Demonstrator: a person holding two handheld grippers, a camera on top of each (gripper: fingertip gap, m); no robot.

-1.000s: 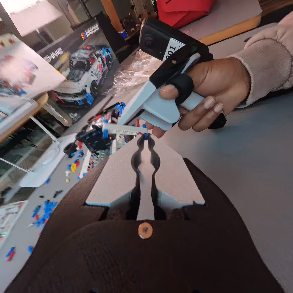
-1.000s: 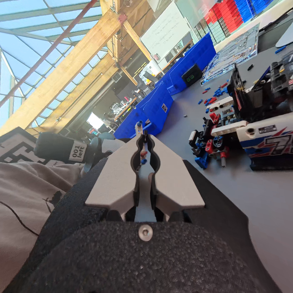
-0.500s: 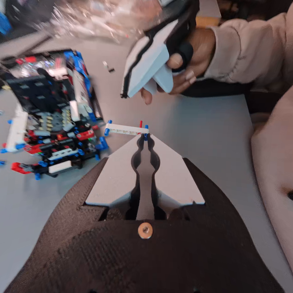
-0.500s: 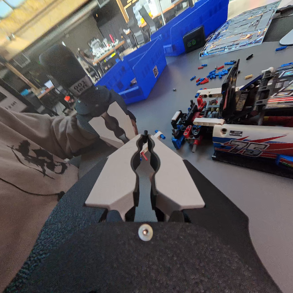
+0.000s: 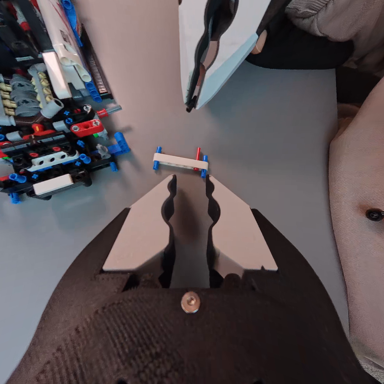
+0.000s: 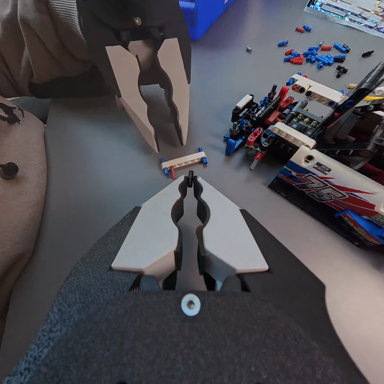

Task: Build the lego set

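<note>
A white lego beam (image 5: 180, 162), fitted with blue pins (image 5: 158, 150) at both ends and a red axle (image 5: 198, 153) near one end, lies flat on the grey table (image 5: 270, 128), free of both tools. The left gripper (image 5: 190, 179) hovers just beside it with its white fingers (image 5: 145, 220) spread apart and nothing between them. Opposite, the right gripper (image 6: 190, 179) is clenched on a small black pin (image 6: 190, 178) pinched at its very tips, which point toward the beam from close by. In the left wrist view the same right gripper (image 5: 190, 108) hangs above the table with its tips pressed together. To one side stands the partly built lego race car (image 6: 324, 145), its white, red and blue side panel (image 6: 332, 191) facing the right wrist camera. Loose blue, red and black pins (image 6: 313, 56) lie scattered farther back, near an instruction sheet (image 6: 349, 14) and a blue bin (image 6: 205, 18). A beige sleeve (image 5: 332, 18) shows behind the right gripper.
</note>
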